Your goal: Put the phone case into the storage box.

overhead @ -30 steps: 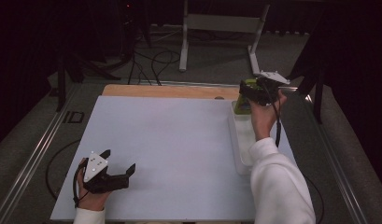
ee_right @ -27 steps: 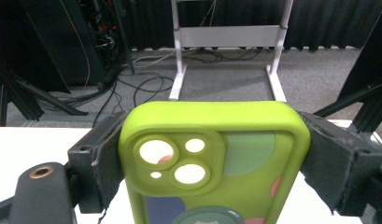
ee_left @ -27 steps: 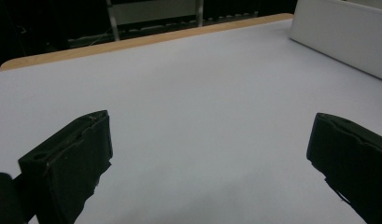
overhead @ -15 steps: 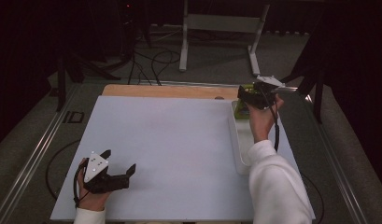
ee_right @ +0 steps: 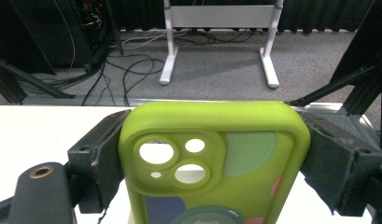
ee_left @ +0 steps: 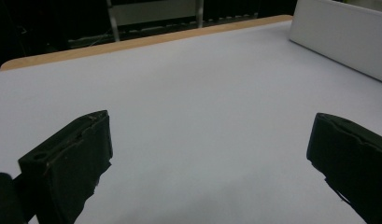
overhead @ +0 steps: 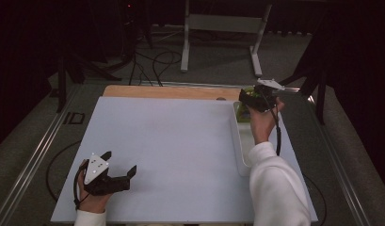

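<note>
We are lifting one green phone case [ee_right: 212,163] slightly higher above the white tray [overhead: 241,146] at the far right; the right gripper [overhead: 257,98] jaws are pinching its sides, suggesting removal from the tray. Our left gripper [overhead: 116,165] is resting near left on the surface [overhead: 171,141], jaws spread, empty.

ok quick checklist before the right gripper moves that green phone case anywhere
1. Grip: right gripper shut on the green phone case, a jaw on each side edge: ok.
2. Case lifted above the white tray: ok in the high view.
3. Depth of the grip: cannot tell, the case's lower part is cut off.
4. Left gripper open and holding nothing, resting at the near left of the table: ok.
5. White table surface between the grippers bare: ok.
</note>
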A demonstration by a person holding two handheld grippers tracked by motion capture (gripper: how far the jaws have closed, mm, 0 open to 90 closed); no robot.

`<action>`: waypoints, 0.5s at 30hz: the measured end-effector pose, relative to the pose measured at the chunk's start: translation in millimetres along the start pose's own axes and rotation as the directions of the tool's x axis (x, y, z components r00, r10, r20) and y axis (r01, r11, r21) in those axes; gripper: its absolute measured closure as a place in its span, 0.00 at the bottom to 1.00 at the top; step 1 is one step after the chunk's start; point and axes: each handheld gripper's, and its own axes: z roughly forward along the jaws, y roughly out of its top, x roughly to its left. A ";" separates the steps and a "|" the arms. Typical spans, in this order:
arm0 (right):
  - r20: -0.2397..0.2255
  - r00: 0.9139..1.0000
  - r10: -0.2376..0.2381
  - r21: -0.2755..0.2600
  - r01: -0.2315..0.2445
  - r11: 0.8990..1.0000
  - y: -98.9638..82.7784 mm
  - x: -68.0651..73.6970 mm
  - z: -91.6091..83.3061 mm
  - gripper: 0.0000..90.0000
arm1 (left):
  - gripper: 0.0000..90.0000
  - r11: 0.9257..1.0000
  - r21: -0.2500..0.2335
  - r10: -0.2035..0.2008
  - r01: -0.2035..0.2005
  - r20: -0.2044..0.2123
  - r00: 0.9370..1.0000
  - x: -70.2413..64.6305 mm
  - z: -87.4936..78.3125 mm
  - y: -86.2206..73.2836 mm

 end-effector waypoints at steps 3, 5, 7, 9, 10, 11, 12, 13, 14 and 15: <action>0.001 1.000 0.000 0.003 0.000 1.000 -1.6 -0.7 1.4 0.17 | 0.01 1.000 -0.001 -0.002 0.002 0.000 1.000 0.2 0.0 0.1; 0.003 1.000 0.001 0.006 -0.001 1.000 -2.6 -0.8 2.6 0.17 | 0.01 1.000 -0.001 -0.002 0.002 0.000 1.000 0.3 0.2 0.0; 0.003 1.000 0.000 0.010 0.000 1.000 -3.6 -1.0 3.7 0.17 | 0.01 1.000 0.001 0.000 0.000 0.000 1.000 0.2 0.4 -0.1; 0.001 1.000 -0.001 0.011 0.001 1.000 -4.8 -0.8 4.8 0.17 | 0.01 1.000 0.003 0.000 0.000 0.001 1.000 0.3 0.5 -0.2; 0.000 1.000 -0.001 0.012 0.001 1.000 -5.4 -0.6 5.3 0.17 | 0.01 1.000 0.001 -0.001 0.001 0.002 1.000 0.4 0.5 -0.2; 0.002 1.000 -0.001 0.013 0.001 1.000 -5.9 -0.4 5.8 0.17 | 0.01 1.000 0.001 -0.001 0.001 0.001 1.000 0.5 0.4 -0.3; 0.002 1.000 -0.002 0.016 0.002 1.000 -6.4 -0.2 6.4 0.17 | 0.01 1.000 0.001 -0.001 0.001 0.001 1.000 0.6 0.4 -0.2; 0.004 1.000 -0.002 0.018 0.002 1.000 -6.8 0.0 6.8 0.17 | 0.01 1.000 0.000 -0.002 0.002 0.001 1.000 0.6 0.3 -0.2; 0.004 1.000 -0.004 0.017 0.004 1.000 -7.1 -0.1 7.4 0.17 | 0.01 1.000 0.000 -0.003 0.003 0.001 1.000 0.6 0.2 -0.2; 0.004 1.000 -0.004 0.018 0.004 1.000 -7.3 0.0 7.8 0.17 | 0.01 1.000 -0.001 -0.004 0.004 0.000 1.000 0.6 0.1 -0.2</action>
